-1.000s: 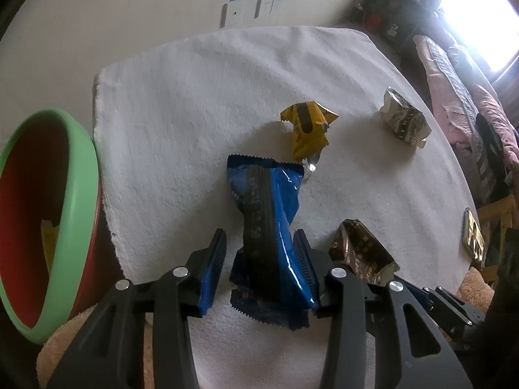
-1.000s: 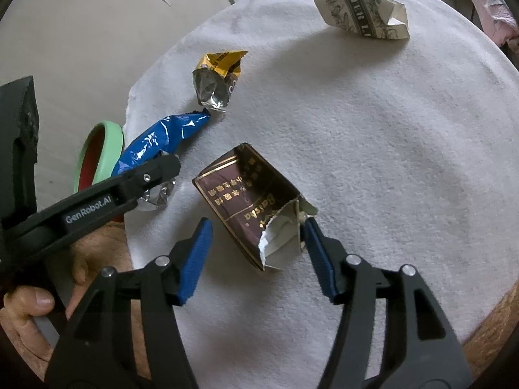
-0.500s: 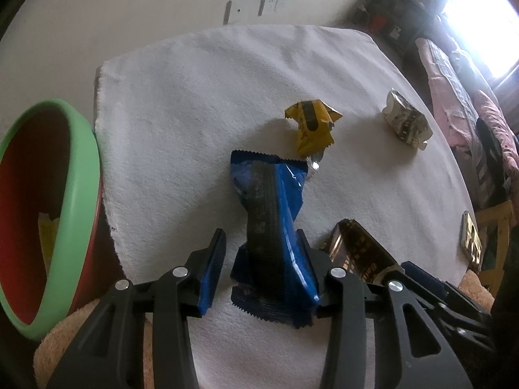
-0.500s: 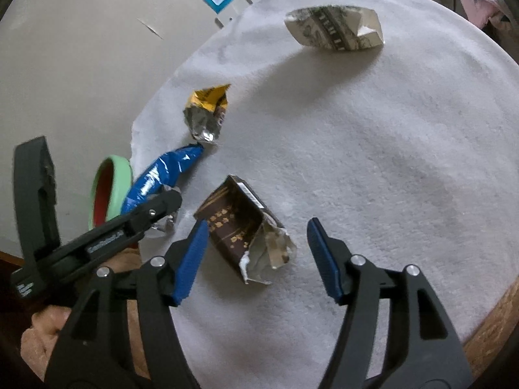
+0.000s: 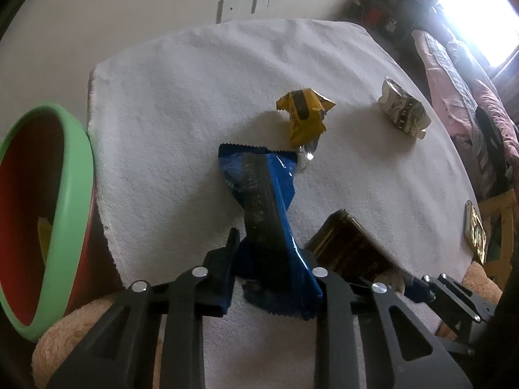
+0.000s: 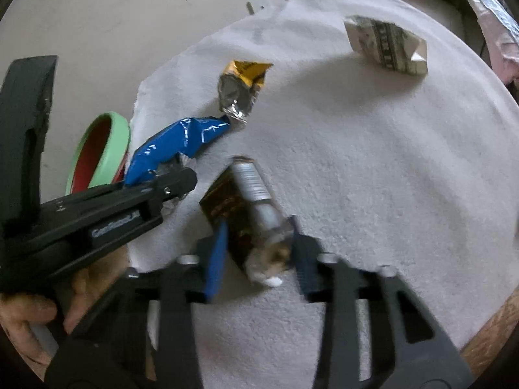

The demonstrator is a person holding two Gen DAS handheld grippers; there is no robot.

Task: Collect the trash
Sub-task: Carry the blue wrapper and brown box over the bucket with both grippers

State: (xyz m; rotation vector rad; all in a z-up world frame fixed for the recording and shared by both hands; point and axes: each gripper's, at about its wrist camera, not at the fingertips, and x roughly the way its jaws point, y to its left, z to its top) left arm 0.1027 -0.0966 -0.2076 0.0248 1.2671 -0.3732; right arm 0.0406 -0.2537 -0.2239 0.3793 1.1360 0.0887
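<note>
A blue snack wrapper [image 5: 259, 188] lies on the white cloth, its near end bunched between the pads of my left gripper [image 5: 271, 262], whose jaws are closing and pinch it. The same wrapper [image 6: 175, 142] shows at left in the right wrist view. A crushed brown carton [image 6: 227, 204] sits between the blue pads of my right gripper [image 6: 258, 256]; those jaws are closing too and press its torn end, though the picture is blurred. In the left wrist view the carton [image 5: 350, 249] lies just right of the left gripper.
A green bowl with a red inside [image 5: 74, 194] stands off the table's left edge. A yellow wrapper [image 5: 305, 116] and a crumpled silver carton [image 5: 402, 113] lie farther back on the cloth-covered round table [image 5: 178, 97]. A person's hand [image 6: 19, 317] holds the left gripper.
Both pairs of jaws have narrowed. The left pads now squeeze the blue wrapper's end. The right pads have closed in on the brown carton, which has turned more upright.
</note>
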